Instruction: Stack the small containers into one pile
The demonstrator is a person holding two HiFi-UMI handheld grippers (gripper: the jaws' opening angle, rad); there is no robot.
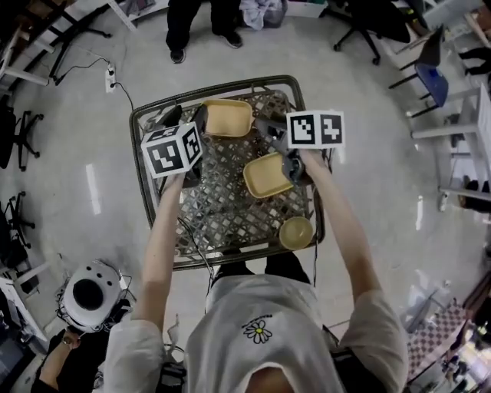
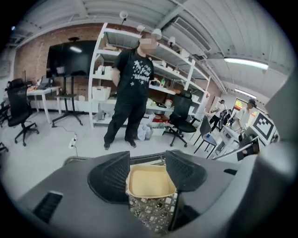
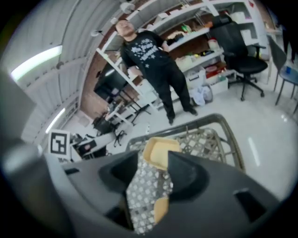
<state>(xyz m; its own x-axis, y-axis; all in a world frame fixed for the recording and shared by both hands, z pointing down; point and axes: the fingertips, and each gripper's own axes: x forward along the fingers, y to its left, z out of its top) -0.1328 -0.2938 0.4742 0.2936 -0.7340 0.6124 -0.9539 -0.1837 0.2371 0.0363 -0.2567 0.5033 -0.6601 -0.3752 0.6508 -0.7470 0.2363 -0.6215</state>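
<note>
Two tan square containers and a round tan bowl [image 1: 296, 232] lie on a metal lattice table [image 1: 222, 211]. The far square container [image 1: 227, 117] [image 2: 148, 180] [image 3: 160, 151] sits at the table's back edge. It lies just beyond my left gripper [image 1: 186, 117] [image 2: 147, 158], whose jaws stand open on either side of it without pressing. The nearer square container [image 1: 268, 175] lies mid-table, and its edge [image 3: 160, 209] shows low between the open jaws of my right gripper [image 1: 275, 138] [image 3: 153, 155]. Neither gripper holds anything.
A person in black [image 1: 201, 23] [image 2: 130, 88] [image 3: 156, 69] stands just past the table's far rim [image 1: 207, 88]. Office chairs [image 1: 368, 27], shelving [image 2: 107, 74] and a power strip [image 1: 110, 77] surround the table. A white round device [image 1: 90, 295] sits at lower left.
</note>
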